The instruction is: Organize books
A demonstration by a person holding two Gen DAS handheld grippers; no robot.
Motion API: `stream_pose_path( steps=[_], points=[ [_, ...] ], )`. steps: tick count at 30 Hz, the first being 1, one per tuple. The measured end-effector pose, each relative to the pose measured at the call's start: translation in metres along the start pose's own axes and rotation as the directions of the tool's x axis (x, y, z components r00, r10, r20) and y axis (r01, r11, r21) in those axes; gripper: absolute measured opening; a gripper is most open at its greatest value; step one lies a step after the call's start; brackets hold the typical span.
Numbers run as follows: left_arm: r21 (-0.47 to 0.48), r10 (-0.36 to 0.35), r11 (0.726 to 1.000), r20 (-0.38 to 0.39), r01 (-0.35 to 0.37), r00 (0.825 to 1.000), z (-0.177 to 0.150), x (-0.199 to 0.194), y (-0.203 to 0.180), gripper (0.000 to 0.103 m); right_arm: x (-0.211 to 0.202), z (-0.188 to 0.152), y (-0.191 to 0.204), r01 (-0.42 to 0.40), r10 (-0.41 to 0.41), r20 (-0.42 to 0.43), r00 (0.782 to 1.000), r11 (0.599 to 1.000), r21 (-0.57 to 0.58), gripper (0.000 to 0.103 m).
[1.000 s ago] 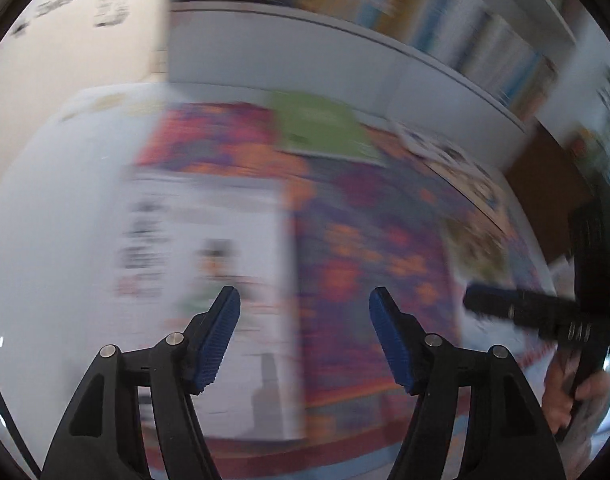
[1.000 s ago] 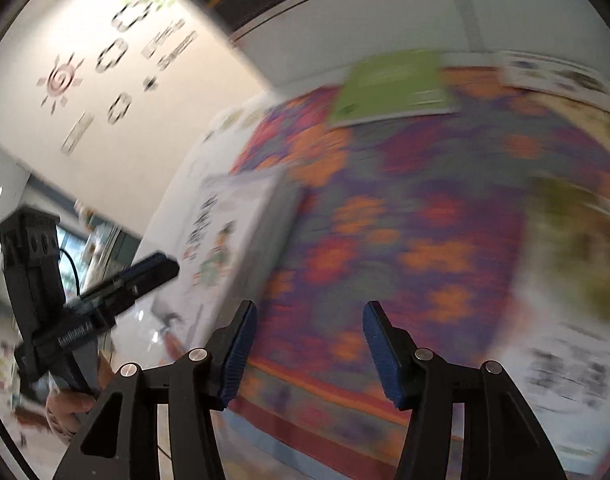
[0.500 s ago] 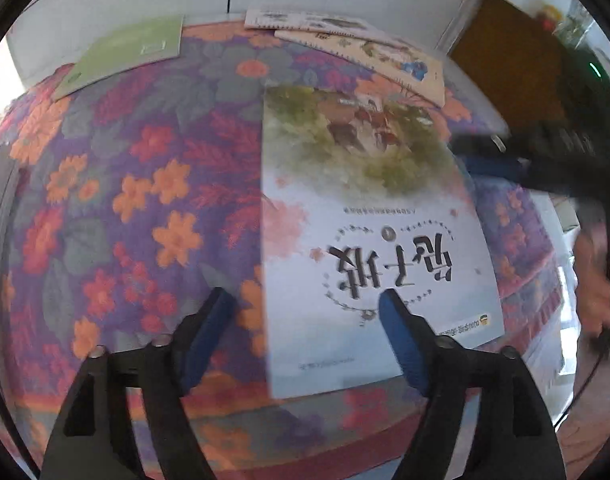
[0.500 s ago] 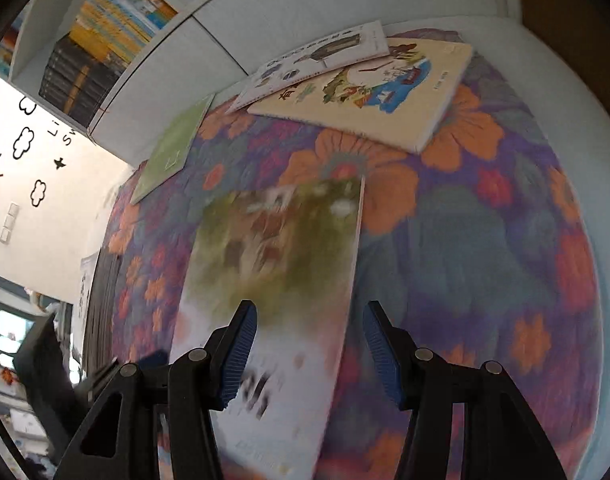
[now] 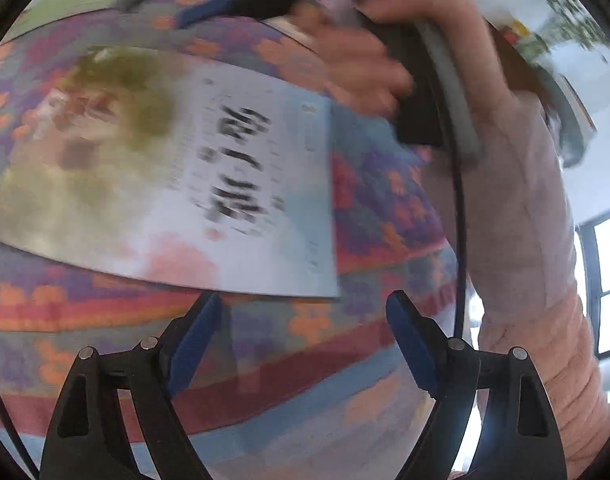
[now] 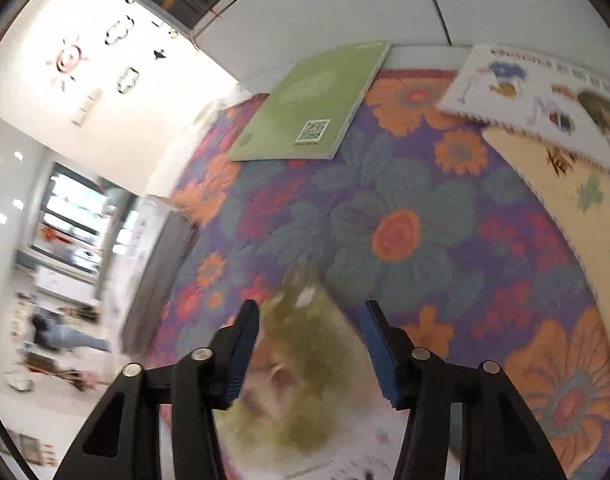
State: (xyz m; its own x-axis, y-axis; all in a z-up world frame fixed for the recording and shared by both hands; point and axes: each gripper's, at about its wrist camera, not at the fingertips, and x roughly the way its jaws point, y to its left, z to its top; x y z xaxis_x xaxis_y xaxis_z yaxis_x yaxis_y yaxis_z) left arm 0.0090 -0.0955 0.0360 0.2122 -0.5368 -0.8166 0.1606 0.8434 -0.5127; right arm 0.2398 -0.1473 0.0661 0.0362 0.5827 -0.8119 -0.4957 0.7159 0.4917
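Observation:
A picture book (image 5: 165, 168) with a green and white cover and dark characters lies flat on the flowered tablecloth (image 5: 365, 208). My left gripper (image 5: 303, 300) stands open just short of the book's near edge, by its right corner, with nothing between its pads. The right gripper (image 6: 311, 308) hovers over the illustrated end of the same book (image 6: 305, 368). Its jaws are apart and closing slightly, and the pads are not pressing on anything. In the left wrist view a hand (image 5: 357, 60) carries that gripper at the far side of the book.
A green book (image 6: 313, 108) lies at the back of the tablecloth (image 6: 405, 220) by the white cabinet. A white picture book (image 6: 537, 92) overlaps a cream one (image 6: 577, 200) at the right. A grey-edged stack (image 6: 161, 248) sits at the left. A pink sleeve (image 5: 545, 340) fills the left view's right side.
The right gripper has swung across the table to hang over the picture book's far end. Its hand now looms close in the left view. The left gripper has drawn back to the book's near edge.

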Motion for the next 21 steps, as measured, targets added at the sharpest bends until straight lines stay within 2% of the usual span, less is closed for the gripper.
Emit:
stream_pose_path(
  steps=[3, 5, 8, 9, 11, 13, 15, 18, 19, 21],
  points=[
    [-0.044, 0.079, 0.996, 0.038, -0.078, 0.996, 0.019, -0.024, 0.031, 0.083, -0.021, -0.012, -0.002, 0.034, -0.034, 0.069, 0.997, 0.999, -0.007, 0.051],
    [-0.055, 0.169, 0.985, 0.096, -0.164, 0.981, 0.041, -0.042, 0.053, 0.083, -0.045, -0.033, -0.013, 0.056, -0.060, 0.103, 0.993, 0.998, 0.040, 0.051],
    [-0.048, 0.315, 0.949, 0.172, -0.312, 0.933, 0.084, -0.058, 0.077, 0.083, -0.076, -0.070, -0.020, 0.056, -0.070, 0.149, 0.986, 0.994, 0.097, 0.051],
    [-0.042, 0.338, 0.941, 0.188, -0.336, 0.922, 0.099, -0.059, 0.082, 0.083, -0.085, -0.090, -0.019, 0.059, -0.076, 0.153, 0.985, 0.991, 0.117, 0.051],
    [-0.035, 0.317, 0.948, 0.203, -0.317, 0.926, 0.123, -0.054, 0.087, 0.083, -0.091, -0.118, -0.012, 0.038, -0.057, 0.140, 0.989, 0.990, 0.134, 0.051],
    [-0.022, 0.251, 0.968, 0.199, -0.252, 0.947, 0.143, -0.041, 0.084, 0.083, -0.093, -0.145, -0.002, -0.016, -0.002, 0.117, 0.993, 0.989, 0.146, 0.051],
    [-0.020, 0.190, 0.982, 0.165, -0.190, 0.968, 0.153, -0.021, 0.078, 0.083, -0.089, -0.167, 0.013, -0.051, 0.037, 0.101, 0.994, 0.989, 0.140, 0.051],
    [-0.006, 0.169, 0.986, 0.114, -0.169, 0.979, 0.163, 0.009, 0.077, 0.082, -0.069, -0.186, 0.030, -0.075, 0.070, 0.039, 0.997, 0.988, 0.133, 0.051],
    [0.015, 0.191, 0.981, 0.121, -0.194, 0.974, 0.168, 0.014, 0.074, 0.083, -0.062, -0.190, 0.031, -0.090, 0.089, 0.008, 0.996, 0.986, 0.139, 0.051],
    [0.075, 0.277, 0.954, 0.151, -0.290, 0.949, 0.173, 0.017, 0.067, 0.083, -0.047, -0.194, 0.033, -0.094, 0.101, -0.043, 0.994, 0.985, 0.142, 0.051]
  ],
)
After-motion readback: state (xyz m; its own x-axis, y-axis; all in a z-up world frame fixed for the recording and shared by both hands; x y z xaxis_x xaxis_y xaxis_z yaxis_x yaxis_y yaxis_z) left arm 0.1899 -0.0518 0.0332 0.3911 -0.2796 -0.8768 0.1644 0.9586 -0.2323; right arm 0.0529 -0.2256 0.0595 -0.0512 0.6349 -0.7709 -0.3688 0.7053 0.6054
